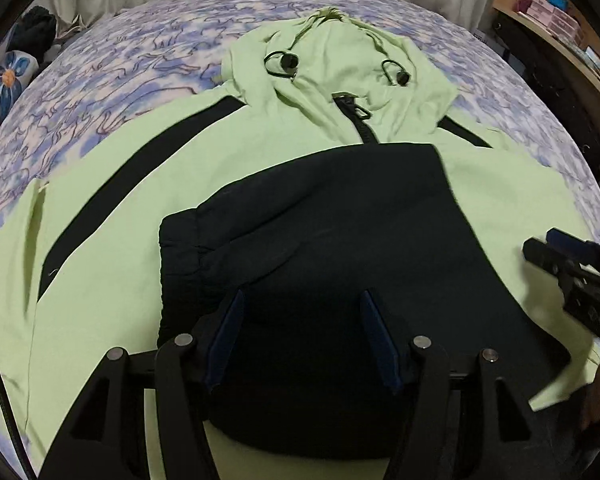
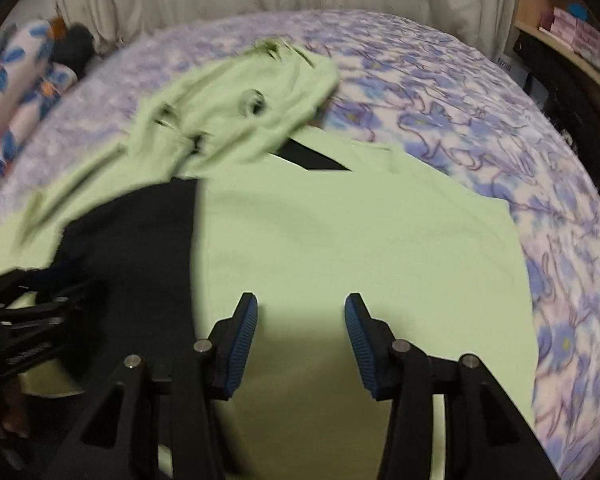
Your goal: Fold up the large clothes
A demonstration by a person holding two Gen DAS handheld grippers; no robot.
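Both grippers hover agape, clasping nothing, over the green jacket spread flat on the bed: left gripper above its folded black sleeve, right gripper above green cloth.

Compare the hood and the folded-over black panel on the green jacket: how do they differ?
The hood is light green and rumpled; the black panel is dark and lies fairly flat. The hood sits at the far end of the jacket, the panel across its middle. The hood carries cord toggles; the panel shows none. Both lie on the bedspread.

Green-black hooded jacket, seemingly part-folded
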